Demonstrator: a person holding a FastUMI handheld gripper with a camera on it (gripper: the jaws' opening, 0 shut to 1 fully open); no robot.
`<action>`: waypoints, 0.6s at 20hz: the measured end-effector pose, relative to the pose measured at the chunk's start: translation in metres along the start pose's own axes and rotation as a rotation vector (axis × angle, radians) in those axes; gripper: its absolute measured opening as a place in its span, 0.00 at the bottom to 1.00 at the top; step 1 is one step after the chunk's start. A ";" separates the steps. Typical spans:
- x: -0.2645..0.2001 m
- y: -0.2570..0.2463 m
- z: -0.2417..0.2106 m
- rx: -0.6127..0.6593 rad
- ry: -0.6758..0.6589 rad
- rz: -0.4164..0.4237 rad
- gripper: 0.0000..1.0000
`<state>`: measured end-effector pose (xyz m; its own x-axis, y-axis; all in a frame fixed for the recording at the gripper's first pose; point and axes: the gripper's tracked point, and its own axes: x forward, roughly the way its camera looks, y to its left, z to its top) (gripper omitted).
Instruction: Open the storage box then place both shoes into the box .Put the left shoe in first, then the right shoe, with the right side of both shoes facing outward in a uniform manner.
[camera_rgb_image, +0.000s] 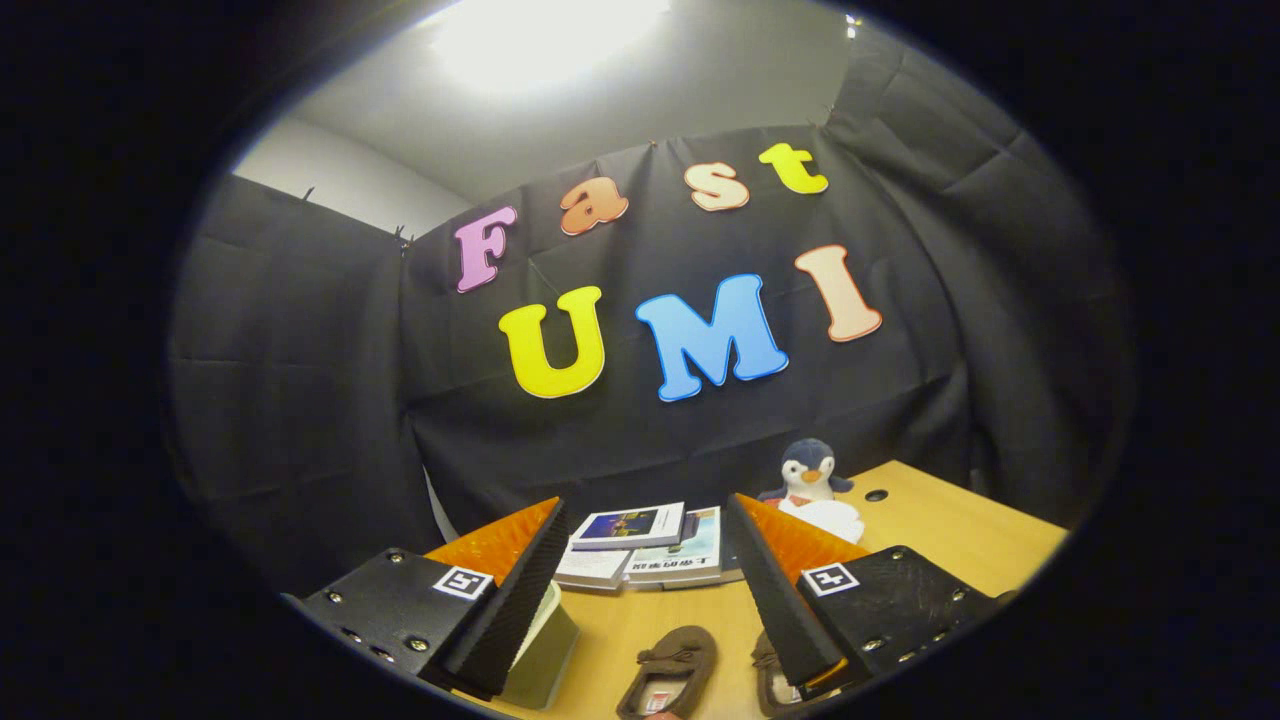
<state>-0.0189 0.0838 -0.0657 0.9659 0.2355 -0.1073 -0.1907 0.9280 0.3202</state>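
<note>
While fingers (520, 580) apart, storage box (545, 655) beside.

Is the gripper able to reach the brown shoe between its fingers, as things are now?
Probably yes. The gripper is open, and the brown shoe lies on the table between its fingers, with nothing over it. A second shoe sits close by the right finger.

Gripper (645, 560): fingers spread apart, holding nothing.
Brown shoes: one (668, 672) between the fingers, the other (770, 685) beneath the right finger.
Books (640, 545): beyond the fingers.
Penguin toy (808, 472): beyond the right finger.
</note>
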 end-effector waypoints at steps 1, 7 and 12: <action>0.001 0.004 -0.008 0.028 0.020 0.011 0.97; 0.002 0.025 -0.057 0.224 0.148 0.087 0.98; 0.000 0.050 -0.101 0.443 0.297 0.167 0.98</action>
<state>-0.0457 0.1593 -0.1448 0.8261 0.4994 -0.2611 -0.1831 0.6761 0.7136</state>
